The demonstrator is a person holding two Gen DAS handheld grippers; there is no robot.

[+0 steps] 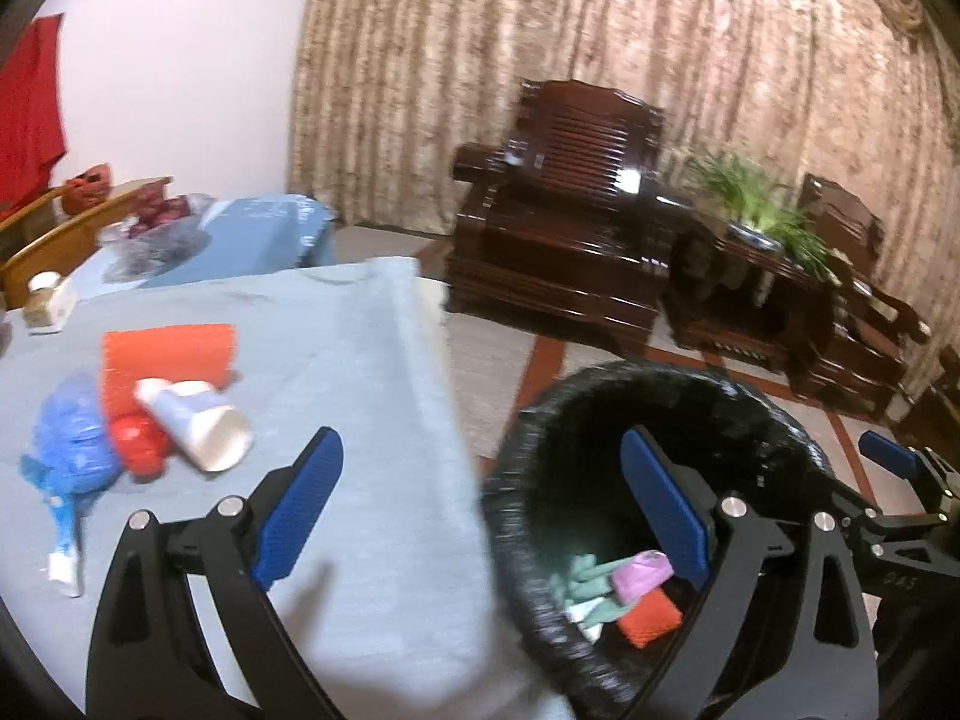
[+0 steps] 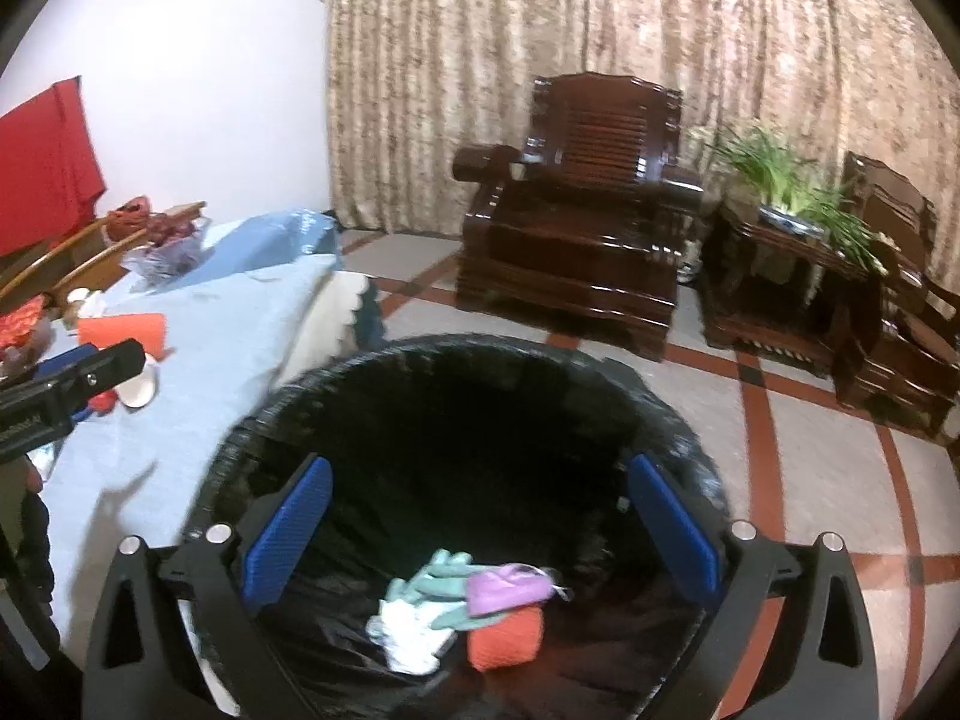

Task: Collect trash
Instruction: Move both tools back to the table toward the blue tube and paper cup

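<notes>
A black-lined trash bin [image 1: 780, 420] [image 2: 456, 360] stands on the floor beside the blue-covered table [image 1: 372, 396] [image 2: 228, 336]. Inside lie an orange piece [image 2: 504, 639], a purple wrapper [image 2: 504, 588], green and white scraps [image 2: 414, 630]. On the table lie an orange piece [image 1: 168, 354], a white paper cup [image 1: 204, 426], a red item [image 1: 135, 444] and a blue plastic bag [image 1: 72, 444]. My left gripper [image 1: 480, 510] is open and empty, over the table edge and bin rim. My right gripper [image 2: 480, 534] is open and empty above the bin.
A small bottle [image 1: 48, 300] and a bag of red things [image 1: 156, 222] sit at the table's far end. Dark wooden armchairs [image 2: 576, 228] and a side table with a plant [image 2: 786, 222] stand before a curtain. The floor is tiled.
</notes>
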